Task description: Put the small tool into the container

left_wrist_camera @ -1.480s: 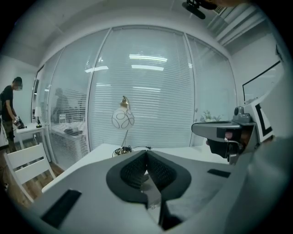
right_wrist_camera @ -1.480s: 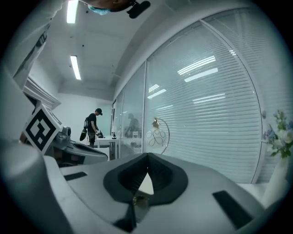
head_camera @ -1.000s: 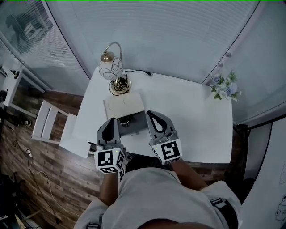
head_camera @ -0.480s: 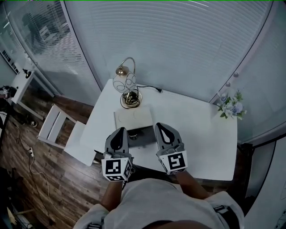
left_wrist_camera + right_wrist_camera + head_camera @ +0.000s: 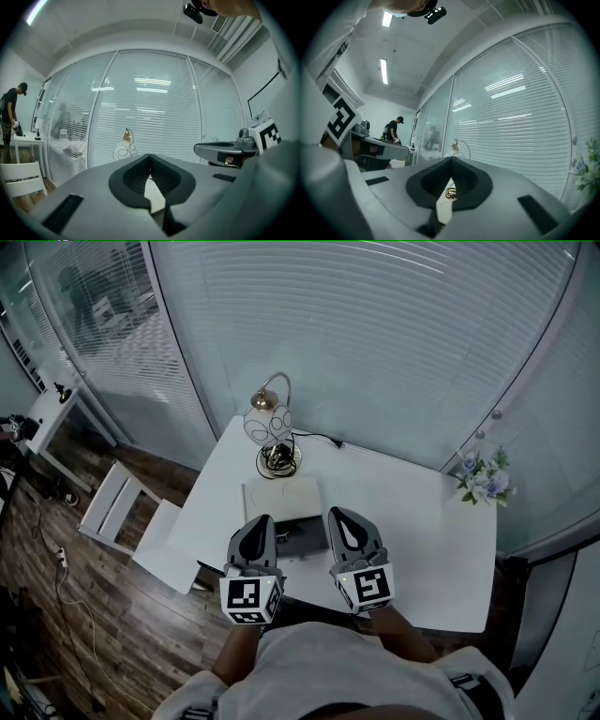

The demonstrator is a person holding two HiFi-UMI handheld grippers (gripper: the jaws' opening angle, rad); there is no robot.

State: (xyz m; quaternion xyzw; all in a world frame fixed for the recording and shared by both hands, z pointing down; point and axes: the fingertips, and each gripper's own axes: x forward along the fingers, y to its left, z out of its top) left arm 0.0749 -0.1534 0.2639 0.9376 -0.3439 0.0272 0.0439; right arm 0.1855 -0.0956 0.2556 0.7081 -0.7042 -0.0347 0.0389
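Currently both claws shut, tips touching, nothing held. My left claw [image 5: 259,523] and right claw [image 5: 339,517] hover over near edge of desk [image 5: 412,521]. Dark container [image 5: 302,538] sits between them. Small tool: cannot make out. Risk: blind descent with shut claws nudges container toward desk edge.

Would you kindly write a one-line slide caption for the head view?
Left gripper and right gripper, both shut, poised before the container on a white table.
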